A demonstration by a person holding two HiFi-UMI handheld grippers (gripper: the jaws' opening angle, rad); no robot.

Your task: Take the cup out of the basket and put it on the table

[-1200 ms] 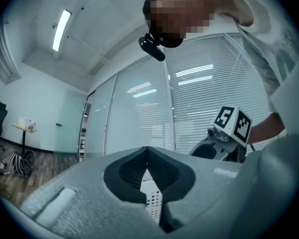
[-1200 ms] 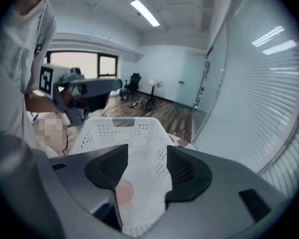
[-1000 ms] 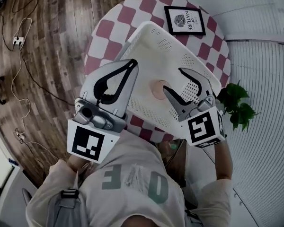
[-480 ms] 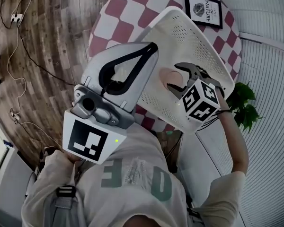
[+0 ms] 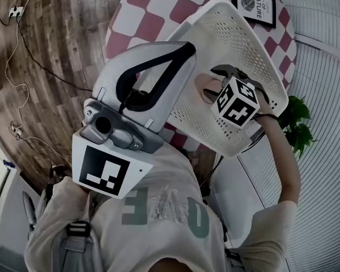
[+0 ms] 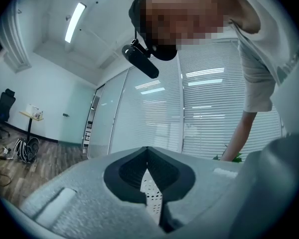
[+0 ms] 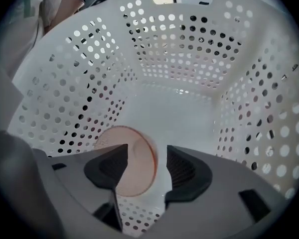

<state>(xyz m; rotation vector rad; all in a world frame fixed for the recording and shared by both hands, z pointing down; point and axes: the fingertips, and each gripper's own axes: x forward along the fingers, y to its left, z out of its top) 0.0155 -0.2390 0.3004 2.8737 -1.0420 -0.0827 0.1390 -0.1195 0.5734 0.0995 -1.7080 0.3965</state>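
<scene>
Left gripper [image 5: 187, 49] was clamped on the white perforated basket [image 5: 243, 44]. Its pads pinched the near wall, w/ a strip of holed plastic showing between them in the left gripper view. Basket sat on the red-and-white check table [image 5: 150, 16], its near end out past the table edge towards the person.

Right gripper [image 7: 147, 152] was down inside the basket, pointing steeply at the floor of it. Jaws wide, and they'd just been closing a touch, w/ the cup [image 7: 134, 166] between them. No grip though: the right pad stood clear of the cup's rim, and the left pad only overlapped it from in front. Whether that one touched, couldn't tell.

The cup was pinkish, its round face turned up at the camera, lying on the basket floor by the foot of a side wall. In the head view it peeked out just left of the marker cube, so it was in the basket, not on the table.

Round the edges there was a framed print [image 5: 255, 3] at the far side of the table, a green plant [image 5: 294, 126] by the blinds, and cable [image 5: 22, 61] trailing over the wood floor [image 5: 56, 33]
</scene>
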